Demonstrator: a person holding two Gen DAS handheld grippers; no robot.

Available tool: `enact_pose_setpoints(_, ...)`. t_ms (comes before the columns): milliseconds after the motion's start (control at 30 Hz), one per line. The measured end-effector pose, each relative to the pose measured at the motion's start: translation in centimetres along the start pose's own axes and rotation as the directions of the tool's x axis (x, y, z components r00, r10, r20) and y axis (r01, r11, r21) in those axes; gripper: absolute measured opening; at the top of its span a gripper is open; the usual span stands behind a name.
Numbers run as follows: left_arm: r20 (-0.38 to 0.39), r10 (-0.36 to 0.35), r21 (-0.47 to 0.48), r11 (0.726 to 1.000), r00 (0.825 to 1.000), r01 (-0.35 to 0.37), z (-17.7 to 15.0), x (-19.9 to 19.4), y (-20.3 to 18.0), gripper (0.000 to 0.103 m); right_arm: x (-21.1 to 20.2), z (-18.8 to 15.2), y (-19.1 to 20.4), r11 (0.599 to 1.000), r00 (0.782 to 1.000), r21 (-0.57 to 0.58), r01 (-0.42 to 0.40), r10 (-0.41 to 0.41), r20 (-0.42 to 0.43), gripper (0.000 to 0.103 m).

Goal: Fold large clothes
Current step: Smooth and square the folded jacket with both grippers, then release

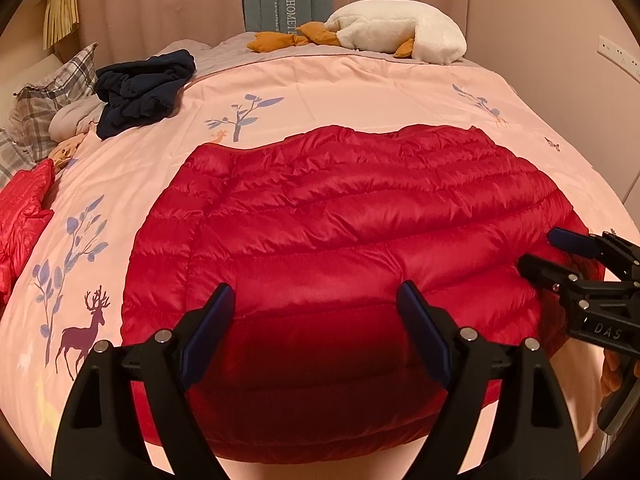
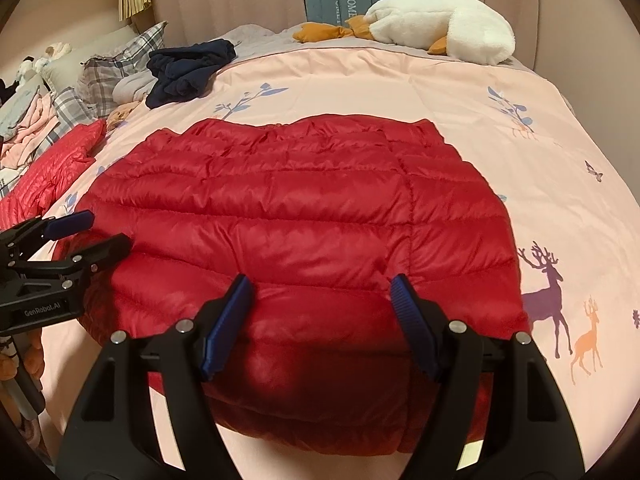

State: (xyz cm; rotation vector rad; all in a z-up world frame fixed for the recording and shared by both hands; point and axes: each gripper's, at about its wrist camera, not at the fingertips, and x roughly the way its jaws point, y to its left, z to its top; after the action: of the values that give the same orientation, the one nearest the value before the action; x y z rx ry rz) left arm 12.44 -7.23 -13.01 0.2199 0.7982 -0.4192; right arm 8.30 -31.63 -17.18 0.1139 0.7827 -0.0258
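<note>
A red quilted down jacket lies flat on the pink bed cover, folded into a broad rectangle. My left gripper hovers open over the jacket's near edge, left of centre, with nothing between its blue pads. My right gripper is open too, above the near edge further right, and it holds nothing. Each gripper shows in the other's view: the right gripper at the jacket's right side, the left gripper at its left side. Neither visibly pinches the fabric.
A crumpled navy garment lies at the far left of the bed. A white plush goose rests at the far edge. A second red jacket, plaid pillows and piled clothes crowd the left side.
</note>
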Motion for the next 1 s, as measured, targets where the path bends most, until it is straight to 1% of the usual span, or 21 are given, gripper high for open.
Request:
enact_pose_setpoints(200,-0.001,0.003,-0.003,1.0,1.0,-0.003,-0.4,-0.2,0.2,0.084,-0.5,-0.5,-0.3,1.0,1.0,0.001,0.003,-0.003,0.003,0.074)
enact_pose_setpoints(300,0.0,0.011,-0.008,1.0,1.0,-0.011,-0.9,-0.4,0.6,0.084,-0.8,-0.8,-0.6,1.0,1.0,-0.005,0.028,-0.028,0.005,0.074)
enact_pose_setpoints(467,0.002,0.034,-0.041,0.999,0.999,-0.034,-1.5,-0.9,1.9,0.084,-1.4,-1.2,-2.1,0.998,0.999,0.037,0.054,-0.054,0.004,0.074)
enact_pose_setpoints(533,0.003,0.049,-0.063,0.997,0.999,-0.049,-1.8,-1.2,2.5,0.084,-1.9,-1.2,-2.4,0.995,0.996,0.054,0.087,-0.088,0.011,0.074)
enact_pose_setpoints(600,0.007,0.048,-0.082,0.996,0.999,-0.047,-2.0,-1.7,2.8,0.084,-2.6,-1.3,-2.0,0.994,0.995,0.051,0.094,-0.096,0.033,0.074)
enact_pose_setpoints(667,0.024,0.033,-0.095,0.995,0.999,-0.03,-2.2,-2.5,2.7,0.084,-3.1,-1.3,-1.2,0.997,0.997,0.045,0.062,-0.064,0.052,0.074)
enact_pose_setpoints(733,0.041,0.018,-0.094,0.996,0.999,-0.014,-2.3,-3.1,2.0,0.084,-3.4,-1.3,0.3,1.0,0.997,0.028,0.003,-0.005,0.072,0.074)
enact_pose_setpoints(833,0.05,0.027,-0.072,0.997,0.998,-0.024,-2.4,-3.1,0.9,0.084,-3.3,-1.0,2.7,0.999,0.995,-0.013,-0.053,0.054,0.088,0.074)
enact_pose_setpoints(900,0.038,0.021,-0.064,0.998,0.999,-0.018,-2.5,-2.6,0.3,0.084,-2.5,-1.1,4.1,0.997,0.995,-0.047,-0.062,0.065,0.073,0.074)
enact_pose_setpoints(1000,0.031,0.033,-0.053,0.998,0.999,-0.031,-3.0,-2.0,0.1,0.085,-1.3,-1.4,5.1,0.995,0.998,-0.093,-0.025,0.031,0.063,0.074)
